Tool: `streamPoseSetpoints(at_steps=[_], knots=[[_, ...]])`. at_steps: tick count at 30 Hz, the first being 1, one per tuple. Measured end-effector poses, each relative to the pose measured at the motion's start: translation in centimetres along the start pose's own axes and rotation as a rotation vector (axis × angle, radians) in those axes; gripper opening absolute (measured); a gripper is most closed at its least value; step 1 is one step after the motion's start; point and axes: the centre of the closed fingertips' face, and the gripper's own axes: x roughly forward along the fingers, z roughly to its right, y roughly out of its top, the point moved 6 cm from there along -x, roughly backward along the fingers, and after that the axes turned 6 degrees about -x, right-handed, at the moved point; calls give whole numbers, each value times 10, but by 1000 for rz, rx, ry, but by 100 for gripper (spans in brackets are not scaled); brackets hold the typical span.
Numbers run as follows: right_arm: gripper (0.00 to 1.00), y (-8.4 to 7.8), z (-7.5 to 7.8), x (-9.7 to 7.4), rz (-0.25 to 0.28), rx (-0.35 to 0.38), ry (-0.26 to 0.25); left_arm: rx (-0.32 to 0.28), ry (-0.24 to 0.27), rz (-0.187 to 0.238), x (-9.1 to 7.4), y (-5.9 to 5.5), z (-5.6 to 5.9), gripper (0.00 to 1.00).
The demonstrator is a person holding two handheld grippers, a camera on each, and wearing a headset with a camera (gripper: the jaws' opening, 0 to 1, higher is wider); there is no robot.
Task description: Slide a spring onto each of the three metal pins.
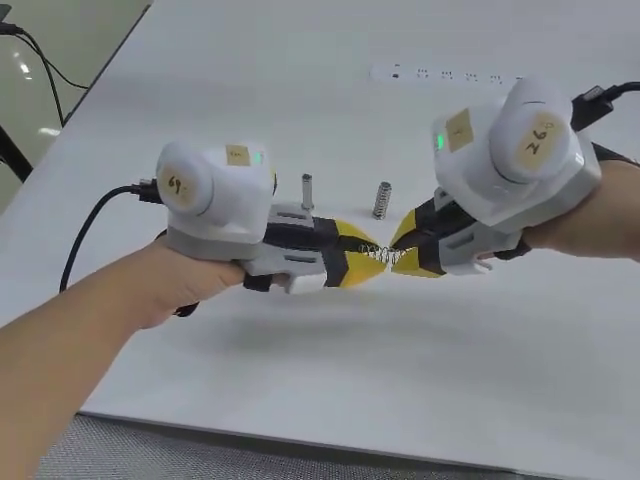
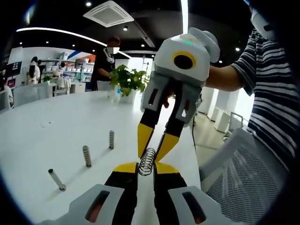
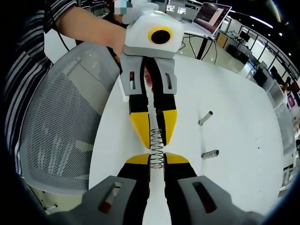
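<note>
— What kind of place is this, do you think?
— An open office, I would say. Look at the long white table [image 1: 300, 60], with a power strip [image 1: 445, 74] lying at its far side.
— And the ceiling?
— It is dark, with an air-conditioning cassette [image 2: 108, 12], small spotlights [image 2: 89, 3] and a long strip light [image 2: 51, 32].
— I see a mesh office chair [image 3: 70, 122] near the table.
— Yes, and a potted plant [image 2: 129, 79] at the far end, with a person [image 2: 104, 65] standing beside it. Farther to the left, other people [image 2: 33, 70] are among white desks. A lit screen [image 3: 213, 14] stands on another desk.
</note>
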Motion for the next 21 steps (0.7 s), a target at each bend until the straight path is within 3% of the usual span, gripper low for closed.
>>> streamPoseSetpoints(at_steps=[17, 21], knots=[[9, -6, -6, -3, 51, 56, 14, -8, -49, -16, -3, 0, 5, 2], [9, -11, -9, -3, 18, 34, 17, -7, -54, -27, -2, -2, 6, 2]])
